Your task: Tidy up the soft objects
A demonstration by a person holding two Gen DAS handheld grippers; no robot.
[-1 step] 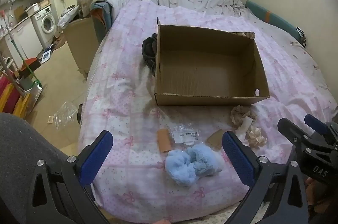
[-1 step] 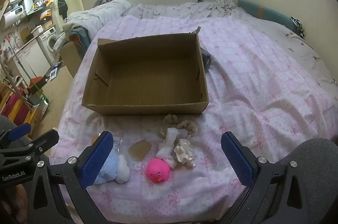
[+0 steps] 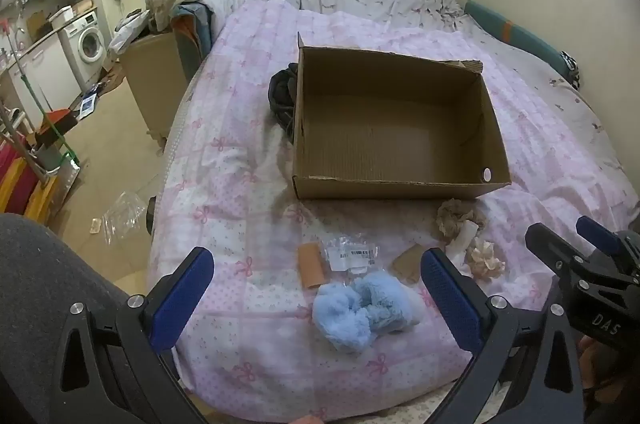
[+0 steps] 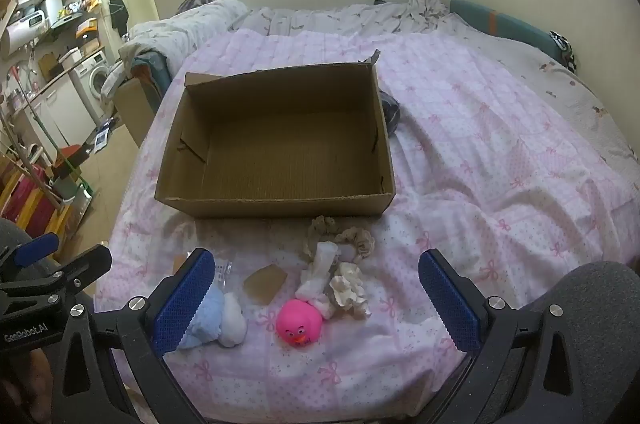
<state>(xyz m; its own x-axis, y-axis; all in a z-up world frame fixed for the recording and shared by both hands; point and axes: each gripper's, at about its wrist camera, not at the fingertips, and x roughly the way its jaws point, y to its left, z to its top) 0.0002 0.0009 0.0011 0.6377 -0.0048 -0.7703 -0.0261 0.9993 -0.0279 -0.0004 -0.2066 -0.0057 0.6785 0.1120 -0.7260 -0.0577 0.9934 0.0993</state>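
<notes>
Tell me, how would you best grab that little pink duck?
Grip the pink duck across its round body, coming down from above with the open right gripper. It sits upright and apart from the neighbouring white cloth, so both sides look free.

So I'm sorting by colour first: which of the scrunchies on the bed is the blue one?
The fluffy scrunchie nearest the left tongs; the brown scrunchie and cream scrunchie lie further right, closer to the box.

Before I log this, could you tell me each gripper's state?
Left gripper: open, holding nothing.
Right gripper: open, holding nothing.
</notes>
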